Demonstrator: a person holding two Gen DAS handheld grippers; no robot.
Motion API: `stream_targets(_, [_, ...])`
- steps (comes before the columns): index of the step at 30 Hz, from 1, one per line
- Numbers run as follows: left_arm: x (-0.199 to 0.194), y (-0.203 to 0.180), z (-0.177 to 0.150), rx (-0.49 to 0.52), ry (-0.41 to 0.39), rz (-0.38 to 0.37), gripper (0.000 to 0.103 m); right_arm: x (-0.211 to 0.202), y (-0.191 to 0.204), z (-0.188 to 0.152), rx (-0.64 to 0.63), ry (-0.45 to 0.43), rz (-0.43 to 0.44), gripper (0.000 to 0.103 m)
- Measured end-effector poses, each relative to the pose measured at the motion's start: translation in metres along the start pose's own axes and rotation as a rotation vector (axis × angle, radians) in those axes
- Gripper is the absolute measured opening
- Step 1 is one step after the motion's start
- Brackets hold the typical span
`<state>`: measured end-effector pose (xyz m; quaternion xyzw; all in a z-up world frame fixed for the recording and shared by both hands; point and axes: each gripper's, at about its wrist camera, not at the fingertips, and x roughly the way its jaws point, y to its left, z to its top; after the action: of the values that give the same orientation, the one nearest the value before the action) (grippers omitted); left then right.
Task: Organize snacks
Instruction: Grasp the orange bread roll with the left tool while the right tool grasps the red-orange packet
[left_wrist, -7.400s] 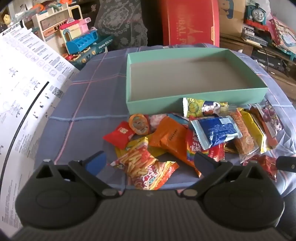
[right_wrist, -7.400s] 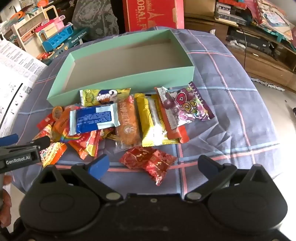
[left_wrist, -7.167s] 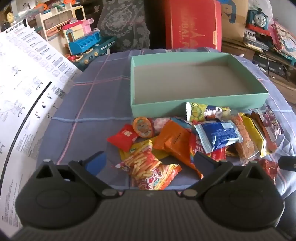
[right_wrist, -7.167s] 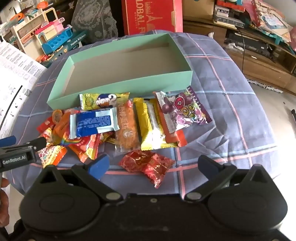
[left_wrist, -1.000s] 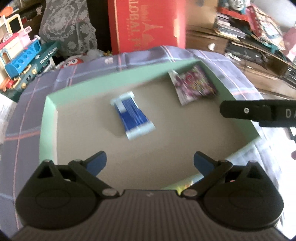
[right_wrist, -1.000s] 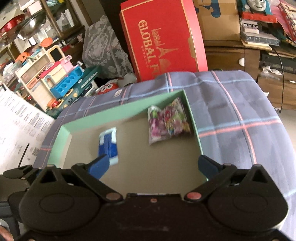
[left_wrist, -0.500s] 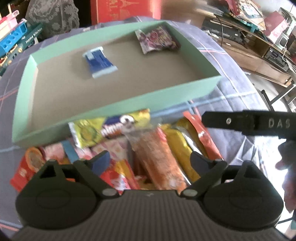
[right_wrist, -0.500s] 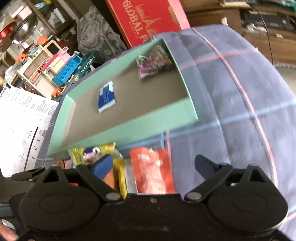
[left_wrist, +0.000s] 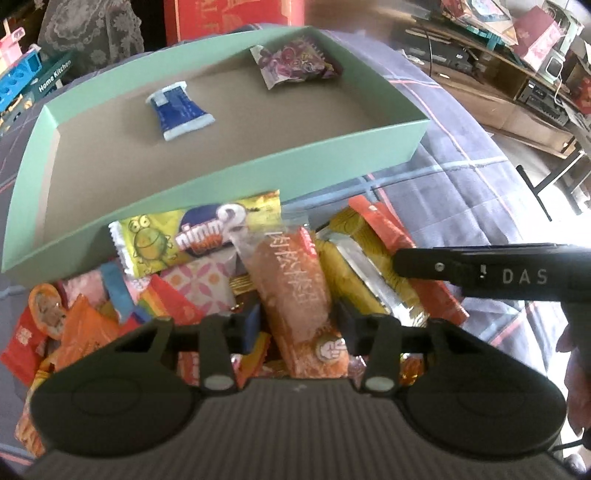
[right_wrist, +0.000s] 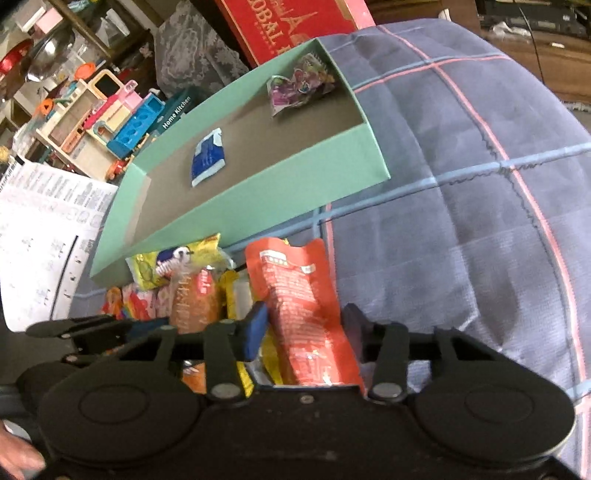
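A shallow green box (left_wrist: 229, 173) sits on the checked cloth (right_wrist: 461, 184), holding only a blue packet (left_wrist: 179, 110) and a purple packet (left_wrist: 295, 62), well apart. Just before it lies the snack pile. There the left gripper (left_wrist: 295, 321) has just clenched on a clear-wrapped orange cake (left_wrist: 295, 288), and the right gripper (right_wrist: 303, 328) on an orange-red pouch (right_wrist: 299, 295).

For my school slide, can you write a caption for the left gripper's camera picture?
Left gripper closing around an orange snack bar beside the green box.
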<state>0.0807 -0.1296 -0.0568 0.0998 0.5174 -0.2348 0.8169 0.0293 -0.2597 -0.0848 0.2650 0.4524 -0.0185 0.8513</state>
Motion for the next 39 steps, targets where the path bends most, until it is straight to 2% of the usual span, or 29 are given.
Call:
stream_targets(4, [0.000, 0.002, -0.001, -0.002, 0.004, 0.006, 0.045, -0.003, 0.000, -0.005, -0.017, -0.015, -0.010, 0.041])
stream_targets(7, [0.000, -0.002, -0.002, 0.009, -0.007, 0.018, 0.040, -0.003, 0.003, -0.004, -0.013, -0.029, -0.024, 0.040])
stream_targets(10, [-0.002, -0.001, -0.003, 0.008, -0.009, 0.017, 0.038, -0.007, 0.004, -0.003, -0.006, -0.038, -0.016, 0.027])
stream_targets(16, [-0.014, 0.005, -0.004, -0.017, -0.016, 0.003, 0.038, -0.013, 0.003, -0.002, 0.018, -0.028, -0.017, 0.025])
stream_targets(17, [-0.017, 0.006, -0.005, -0.021, -0.019, -0.001, 0.038, -0.015, 0.002, -0.002, 0.027, -0.034, -0.012, 0.017])
stream_targets(20, [-0.027, 0.009, -0.005, -0.037, -0.028, -0.017, 0.038, -0.025, 0.001, 0.001, 0.037, -0.052, -0.005, 0.017])
stream_targets(26, [-0.036, 0.011, -0.007, -0.048, -0.047, -0.020, 0.038, -0.031, 0.001, 0.000, 0.029, -0.068, -0.047, 0.017])
stream_targets(39, [-0.053, 0.013, -0.005, -0.066, -0.088, -0.064, 0.038, -0.052, 0.001, 0.006, 0.036, -0.120, -0.034, 0.017])
